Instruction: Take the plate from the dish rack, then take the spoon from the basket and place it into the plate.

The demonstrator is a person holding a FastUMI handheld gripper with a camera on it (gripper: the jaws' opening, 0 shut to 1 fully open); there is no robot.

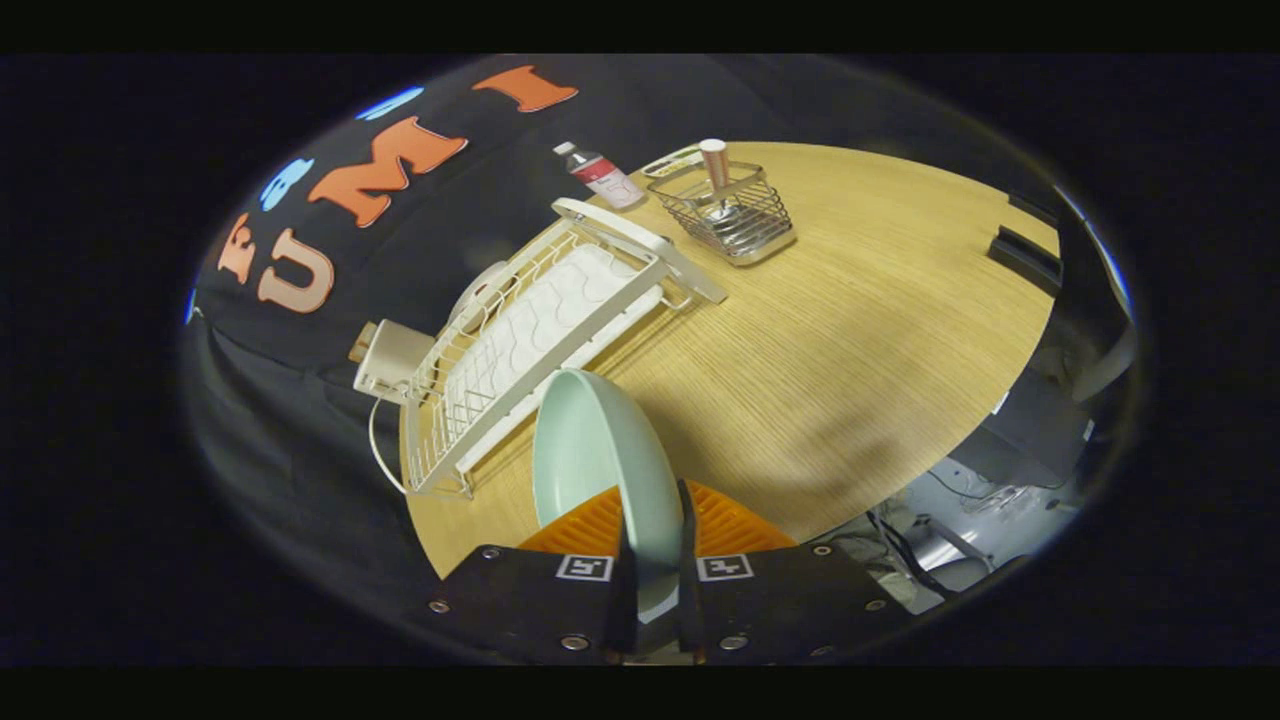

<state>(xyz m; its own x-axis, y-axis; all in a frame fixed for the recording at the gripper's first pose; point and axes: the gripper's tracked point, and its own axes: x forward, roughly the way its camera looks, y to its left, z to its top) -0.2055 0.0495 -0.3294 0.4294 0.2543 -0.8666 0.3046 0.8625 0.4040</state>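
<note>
Just beside the dish rack (530, 340), our gripper (655, 560) clamps the plate (590, 460) edge-on above the table (850, 330); we advise levelling it before release.

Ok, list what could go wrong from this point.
The gripper pinches only the rim of the plate, held on edge above the table; it may pivot or slip out. Lowered carelessly, it could hit the dish rack right beside it. The spoon stands deep in the narrow wire basket, awkward to grasp.
</note>
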